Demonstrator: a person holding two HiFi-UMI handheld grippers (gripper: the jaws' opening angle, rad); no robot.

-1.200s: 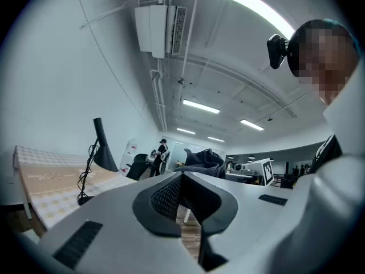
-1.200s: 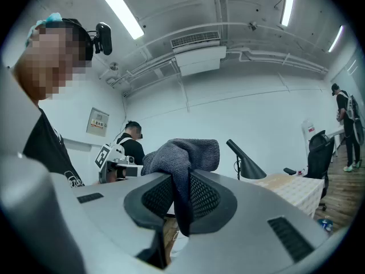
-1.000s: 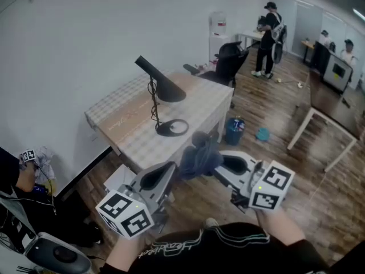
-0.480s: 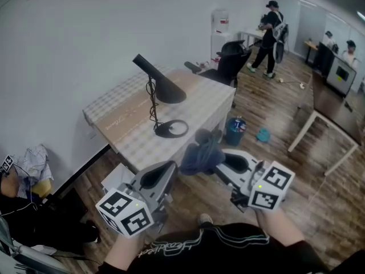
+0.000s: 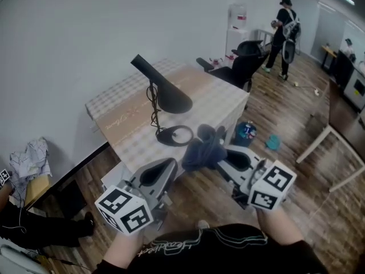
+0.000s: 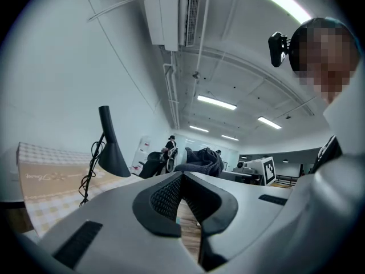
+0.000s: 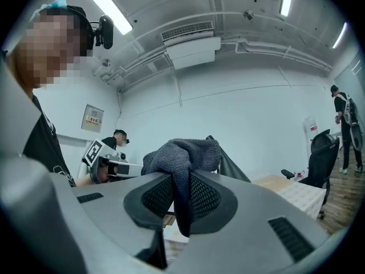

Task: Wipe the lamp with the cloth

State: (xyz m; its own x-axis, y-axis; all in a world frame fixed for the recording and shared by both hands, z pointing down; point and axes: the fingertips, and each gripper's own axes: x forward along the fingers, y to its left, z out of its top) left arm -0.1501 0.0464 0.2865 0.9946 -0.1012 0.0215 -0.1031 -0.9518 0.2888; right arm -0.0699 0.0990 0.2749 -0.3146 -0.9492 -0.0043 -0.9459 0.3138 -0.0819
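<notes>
A black desk lamp [image 5: 166, 93] with a slanted cone shade and a round base [image 5: 175, 136] stands on the checkered table [image 5: 217, 99]. In the left gripper view the lamp [image 6: 110, 150] is at the left. My right gripper [image 5: 219, 154] is shut on a dark grey-blue cloth [image 5: 203, 146], which bunches above its jaws just in front of the table's near edge. In the right gripper view the cloth [image 7: 183, 154] hangs between the pads of the right gripper [image 7: 181, 181], and the lamp shade [image 7: 232, 168] shows behind it. My left gripper [image 5: 169, 168] [image 6: 182, 176] is shut and holds nothing.
A black office chair [image 5: 244, 61] stands at the table's far end, with a blue bin [image 5: 246, 133] on the wooden floor beside it. A person [image 5: 285, 21] stands at the back. A white table [image 5: 333, 153] is at the right. Clothes [image 5: 25, 156] lie at the left wall.
The table and lamp have drawn a little nearer and shifted right in the head view. Both grippers keep their pose, the cloth still in the right one.
</notes>
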